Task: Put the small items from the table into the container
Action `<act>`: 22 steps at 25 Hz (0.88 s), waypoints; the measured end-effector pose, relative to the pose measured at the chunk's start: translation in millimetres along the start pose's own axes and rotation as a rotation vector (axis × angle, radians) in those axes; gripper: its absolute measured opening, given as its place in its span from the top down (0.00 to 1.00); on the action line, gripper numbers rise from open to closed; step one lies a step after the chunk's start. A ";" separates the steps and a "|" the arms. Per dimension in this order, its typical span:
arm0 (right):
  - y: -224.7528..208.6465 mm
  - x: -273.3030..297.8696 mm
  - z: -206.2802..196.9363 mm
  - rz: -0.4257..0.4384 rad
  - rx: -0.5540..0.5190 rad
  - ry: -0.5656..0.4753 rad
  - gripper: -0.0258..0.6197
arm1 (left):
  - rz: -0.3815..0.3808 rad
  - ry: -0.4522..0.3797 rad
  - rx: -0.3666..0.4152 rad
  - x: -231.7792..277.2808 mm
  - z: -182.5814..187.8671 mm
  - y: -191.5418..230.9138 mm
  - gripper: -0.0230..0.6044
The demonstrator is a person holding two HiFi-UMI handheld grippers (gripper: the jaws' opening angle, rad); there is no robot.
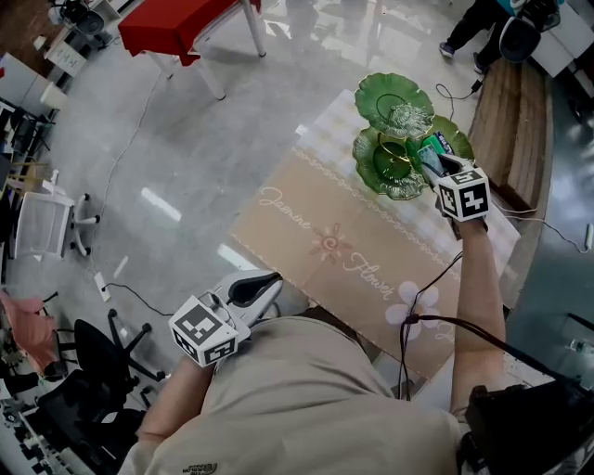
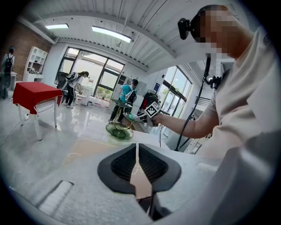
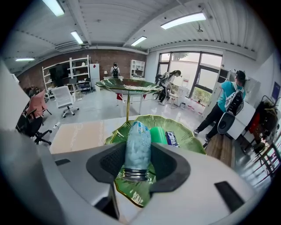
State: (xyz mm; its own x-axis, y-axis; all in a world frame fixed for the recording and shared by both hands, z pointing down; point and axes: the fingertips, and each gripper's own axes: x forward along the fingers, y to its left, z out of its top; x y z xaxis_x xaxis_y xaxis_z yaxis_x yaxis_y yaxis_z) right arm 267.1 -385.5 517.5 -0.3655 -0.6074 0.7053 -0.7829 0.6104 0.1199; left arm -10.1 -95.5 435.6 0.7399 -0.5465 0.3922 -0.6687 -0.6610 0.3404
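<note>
A green two-tier leaf-shaped stand sits at the far end of the table, its upper plate [image 1: 391, 96] above its lower plate [image 1: 375, 169]. My right gripper [image 1: 433, 161] is shut on a clear bottle of white pellets [image 3: 137, 149], held lying along the jaws just over the lower plate [image 3: 189, 137]. A green item [image 3: 159, 135] and a blue packet [image 3: 172, 138] lie on that plate. My left gripper [image 1: 252, 288] is shut and holds nothing, close to my body at the table's near left corner. In the left gripper view [image 2: 138, 154] the stand [image 2: 118, 132] shows far off.
A tan tablecloth [image 1: 343, 250] with flower print covers the table. A black cable [image 1: 429, 295] runs along my right arm. A wooden bench [image 1: 515, 116] stands right of the table, a red table [image 1: 181, 28] far left, and office chairs [image 1: 46, 227] on the floor.
</note>
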 end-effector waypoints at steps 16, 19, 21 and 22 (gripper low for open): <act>11.1 -41.4 16.5 -0.098 0.032 -0.083 0.66 | -0.066 -0.006 0.022 -17.6 -0.4 5.3 0.95; 23.4 -60.8 15.6 -0.126 0.049 -0.111 0.67 | -0.096 -0.009 0.036 -23.4 -1.2 3.1 0.95; 36.4 -75.3 13.3 -0.142 0.060 -0.125 0.71 | -0.119 -0.012 0.047 -28.8 -1.4 1.5 0.95; 44.3 -82.1 11.1 -0.149 0.065 -0.130 0.72 | -0.132 -0.014 0.053 -31.6 -1.6 1.0 0.95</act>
State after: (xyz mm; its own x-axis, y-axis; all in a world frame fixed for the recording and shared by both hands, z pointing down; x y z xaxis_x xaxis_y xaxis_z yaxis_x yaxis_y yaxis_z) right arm 256.8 -314.2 457.1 -0.3022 -0.7513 0.5867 -0.8625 0.4775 0.1672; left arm -34.3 -78.0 424.9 0.8223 -0.4602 0.3348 -0.5612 -0.7534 0.3426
